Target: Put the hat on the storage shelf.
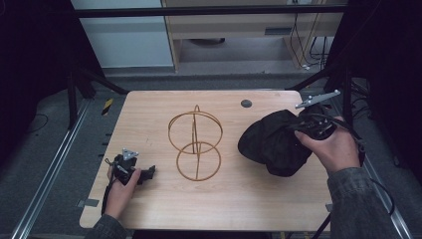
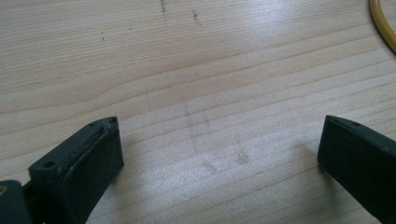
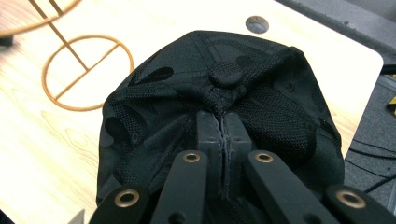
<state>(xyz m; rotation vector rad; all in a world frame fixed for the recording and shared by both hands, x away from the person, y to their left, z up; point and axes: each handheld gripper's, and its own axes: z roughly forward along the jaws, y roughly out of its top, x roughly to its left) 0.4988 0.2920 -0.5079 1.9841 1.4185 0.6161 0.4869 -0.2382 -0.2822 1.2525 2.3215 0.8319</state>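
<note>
High view: black cap (image 1: 272, 142) is seen on the right side of the surface (image 1: 164, 204), pinched by the right hand-held gripper (image 1: 298, 127), which comes in from the cap's right edge; wire stand (image 1: 195, 144) w/ its two gold rings sits mid-surface, just left of the cap and apart from it; left hand-held gripper (image 1: 149, 172) is parked low at the front-left, well apart from the cap, so the right hand is obv the nearer one.

Left gripper view: jaws are spread wide w/ nothing between, just bare wood (image 2: 196, 93); a sliver of gold ring (image 2: 384, 25) is caught at the top right.

Right gripper view: jaws are clamped tight on a fold of cap fabric (image 3: 219, 88) just below the crown button; cap hangs ahead of the jaws, crown facing the camera; stand's lower ring (image 3: 86, 72) lies beyond it to the upper left.

Imo the next move turns on that: stand lies left of the held cap, upright axis, so the cap prob gets carried across and over the top.
</note>
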